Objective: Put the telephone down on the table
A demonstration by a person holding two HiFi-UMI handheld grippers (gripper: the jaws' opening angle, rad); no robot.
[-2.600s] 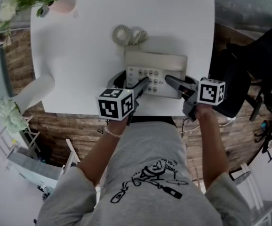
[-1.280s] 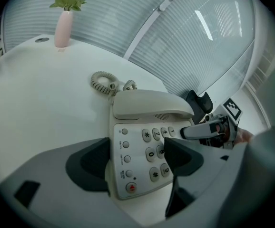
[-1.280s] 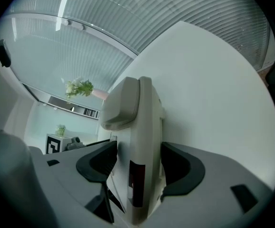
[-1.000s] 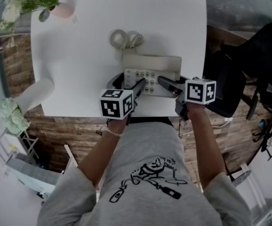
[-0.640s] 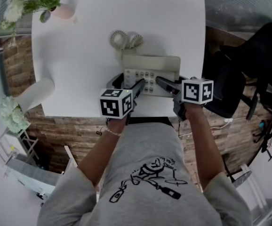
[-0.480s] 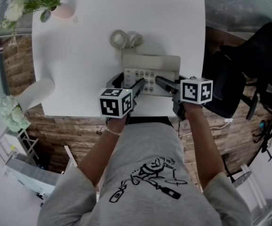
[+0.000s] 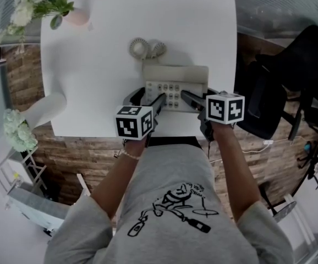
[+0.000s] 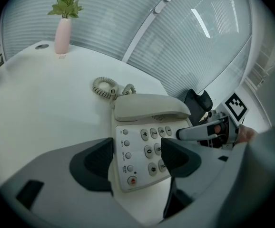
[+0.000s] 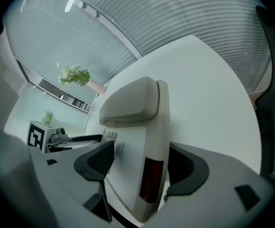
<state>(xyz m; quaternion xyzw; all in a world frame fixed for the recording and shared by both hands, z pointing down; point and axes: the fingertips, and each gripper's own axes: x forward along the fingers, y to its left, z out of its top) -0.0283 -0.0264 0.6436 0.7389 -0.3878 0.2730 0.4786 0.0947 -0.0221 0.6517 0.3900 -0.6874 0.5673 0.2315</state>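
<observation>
A beige telephone (image 7: 175, 84) lies flat on the white table (image 7: 93, 65) near its front edge. The handset (image 7: 175, 72) rests in the cradle and the coiled cord (image 7: 147, 48) lies behind it. My left gripper (image 7: 146, 98) straddles the telephone's front left corner (image 8: 128, 175). Its jaws have just been closing and the pads (image 8: 97, 167) stand clear of the casing. My right gripper (image 7: 202, 96) straddles the telephone's right edge (image 9: 152, 175). Its jaws have just been opening, with a gap showing at the inner pad (image 9: 97, 160).
A pink vase (image 7: 76, 16) with white flowers stands at the table's far left corner. A black chair (image 7: 291, 76) is to the right of the table. A white rounded object (image 7: 46, 106) juts out at the table's left edge. The person's body is close to the front edge.
The telephone stays where it was on the table. The right gripper's marker cube has rolled a little and edged left. The left gripper holds its place.
</observation>
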